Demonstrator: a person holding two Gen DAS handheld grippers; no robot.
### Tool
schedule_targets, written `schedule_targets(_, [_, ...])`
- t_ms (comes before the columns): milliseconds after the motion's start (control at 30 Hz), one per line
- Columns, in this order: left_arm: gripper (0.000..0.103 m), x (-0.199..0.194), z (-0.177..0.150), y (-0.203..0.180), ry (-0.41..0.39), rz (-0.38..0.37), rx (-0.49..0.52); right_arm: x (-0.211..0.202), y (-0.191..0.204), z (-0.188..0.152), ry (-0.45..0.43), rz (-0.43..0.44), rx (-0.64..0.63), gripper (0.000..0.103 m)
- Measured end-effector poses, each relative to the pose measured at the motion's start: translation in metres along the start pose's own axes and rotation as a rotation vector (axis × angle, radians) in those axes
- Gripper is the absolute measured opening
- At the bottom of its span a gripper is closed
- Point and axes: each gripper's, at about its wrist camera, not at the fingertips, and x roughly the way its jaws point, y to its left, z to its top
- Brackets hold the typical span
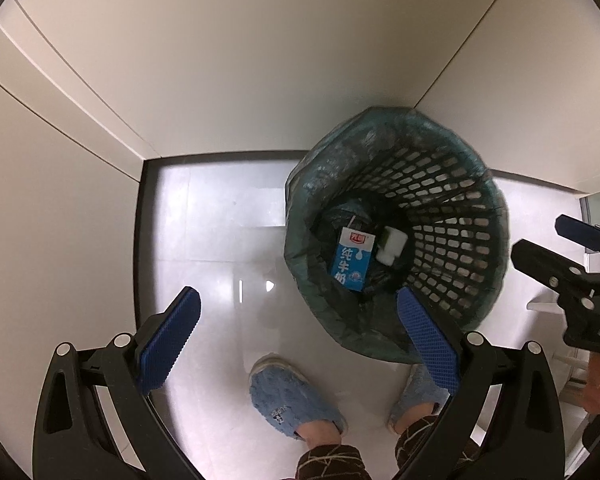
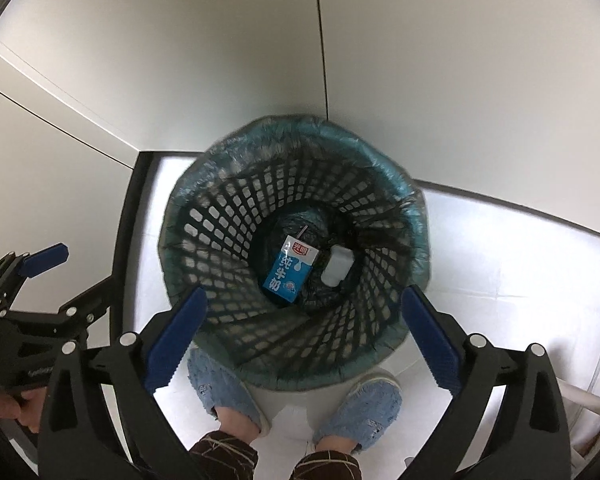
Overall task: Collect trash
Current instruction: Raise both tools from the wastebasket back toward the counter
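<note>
The lined wastebasket (image 2: 296, 256) fills mid-frame, with the milk carton (image 2: 290, 270) and a small white box (image 2: 337, 266) at its bottom. Right gripper (image 2: 300, 340) and left gripper (image 1: 296, 344) gape wide, empty. Drop looks done; next, seek more trash.

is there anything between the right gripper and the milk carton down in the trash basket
Nothing visible does. The right gripper hangs open above the trash basket, and the basket's mouth is uncovered. The milk carton lies at the bottom beside a small white box, with nothing over it.
</note>
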Motion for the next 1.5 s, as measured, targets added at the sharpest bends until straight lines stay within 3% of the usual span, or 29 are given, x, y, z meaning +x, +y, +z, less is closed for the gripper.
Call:
schedule_targets(333, [0.097,-0.091,0.013,-0.013,-0.026,0.005,-0.05,-0.106,-0.01,0.013,-0.075,-0.031,0.014,0.095])
schedule_targets(633, [0.097,-0.216,0.031,-0.027,-0.123,-0.012,-0.012,-0.237,-0.002,0.032,-0.226,-0.074,0.011,0.095])
schedule_targets(967, [0.097,-0.335,0.052,-0.026,-0.177,-0.016,-0.043,-0.347,0.004,0.042,-0.215,-0.097,0.087,0.095])
schedule_targets(1067, [0.097,-0.371,0.056,-0.028,-0.207,-0.02,-0.026,-0.383,-0.003,0.047,-0.213,-0.05,0.15,0.095])
schedule_targets(1333, [0.097,-0.464,0.075,-0.029,-0.277,-0.003,-0.042,-0.481,0.005,0.06,-0.333,-0.051,0.126,0.095])
schedule_targets(1500, [0.097,-0.521,0.092,-0.033,-0.332,-0.035,-0.054,-0.538,0.005,0.07,-0.441,-0.073,0.117,0.095])
